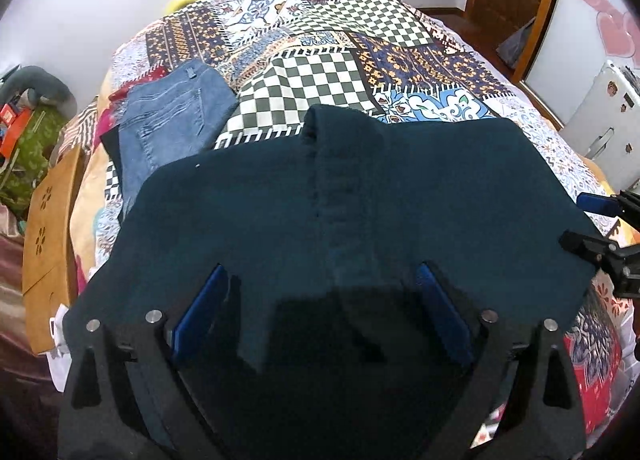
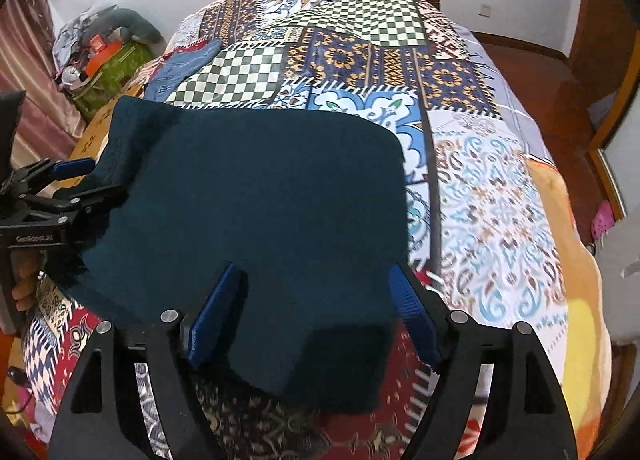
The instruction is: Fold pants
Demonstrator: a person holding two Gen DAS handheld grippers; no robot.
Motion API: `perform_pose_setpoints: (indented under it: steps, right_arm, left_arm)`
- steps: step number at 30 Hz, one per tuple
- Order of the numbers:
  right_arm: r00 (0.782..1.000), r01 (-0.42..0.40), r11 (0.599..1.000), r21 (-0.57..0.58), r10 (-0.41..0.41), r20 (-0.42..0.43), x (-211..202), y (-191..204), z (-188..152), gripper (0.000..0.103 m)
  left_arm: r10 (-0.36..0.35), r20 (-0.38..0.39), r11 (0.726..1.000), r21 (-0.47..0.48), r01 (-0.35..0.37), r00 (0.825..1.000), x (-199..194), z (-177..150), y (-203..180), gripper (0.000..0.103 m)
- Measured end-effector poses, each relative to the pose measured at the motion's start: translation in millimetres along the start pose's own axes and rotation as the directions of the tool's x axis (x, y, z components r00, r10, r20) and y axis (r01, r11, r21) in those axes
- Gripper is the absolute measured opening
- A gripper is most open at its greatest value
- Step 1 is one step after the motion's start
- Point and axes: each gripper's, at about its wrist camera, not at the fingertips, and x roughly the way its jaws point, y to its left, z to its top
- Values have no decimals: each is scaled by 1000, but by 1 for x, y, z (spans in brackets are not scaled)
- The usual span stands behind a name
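Dark teal pants (image 1: pixel 360 196) lie folded flat on the patchwork bedspread (image 1: pixel 312 72), also in the right wrist view (image 2: pixel 256 188). My left gripper (image 1: pixel 322 276) is open, its blue-padded fingers (image 1: pixel 204 312) spread over the near edge of the pants. My right gripper (image 2: pixel 314 274) is open above the near right corner of the pants. The right gripper shows at the right edge of the left wrist view (image 1: pixel 592 224); the left gripper shows at the left edge of the right wrist view (image 2: pixel 80 176), beside the pants' left edge.
Folded blue jeans (image 1: pixel 172 116) lie at the bed's left, behind the teal pants. A brown cardboard piece (image 1: pixel 48 244) leans off the bed's left side. A cluttered pile (image 2: pixel 104 56) sits by the wall. A wooden wardrobe (image 1: pixel 516 0) and wooden floor (image 2: pixel 540 76) are to the right.
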Motion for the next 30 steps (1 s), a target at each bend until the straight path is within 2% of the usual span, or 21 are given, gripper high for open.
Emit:
perform_pose_setpoints:
  steps: [2, 7, 12, 15, 19, 22, 27, 30]
  right_arm:
    - [1000, 16, 1000, 26, -16, -6, -4, 0, 0, 77]
    - [999, 48, 999, 23, -47, -4, -15, 7, 5, 77]
    - [996, 58, 998, -26, -56, 65, -37, 28, 18, 77]
    - [993, 42, 998, -50, -36, 114, -48, 45, 27, 80]
    - [985, 17, 996, -85, -2, 174, -59, 68, 39, 81]
    - [979, -12, 994, -109, 33, 199, -60, 89, 48, 81]
    - [981, -51, 988, -149, 78, 179, -42, 123, 56, 81]
    - [985, -62, 981, -186, 90, 147, -22, 142, 58, 81]
  left_arm:
    - [14, 0, 1000, 0, -14, 1000, -8, -5, 2, 96]
    - [-8, 76, 998, -56, 12, 997, -43, -17, 18, 96]
    - [71, 182, 990, -134, -47, 981, -78, -24, 47, 96]
    - [111, 217, 976, -208, -65, 970, -95, -33, 75, 96]
    - [143, 233, 944, -325, -62, 962, -107, -55, 119, 99]
    - [159, 205, 910, -409, -63, 966, -109, -77, 153, 99]
    - [146, 142, 851, -523, -51, 979, -103, -123, 196, 99]
    - [115, 104, 814, -580, -34, 988, -94, -152, 214, 99]
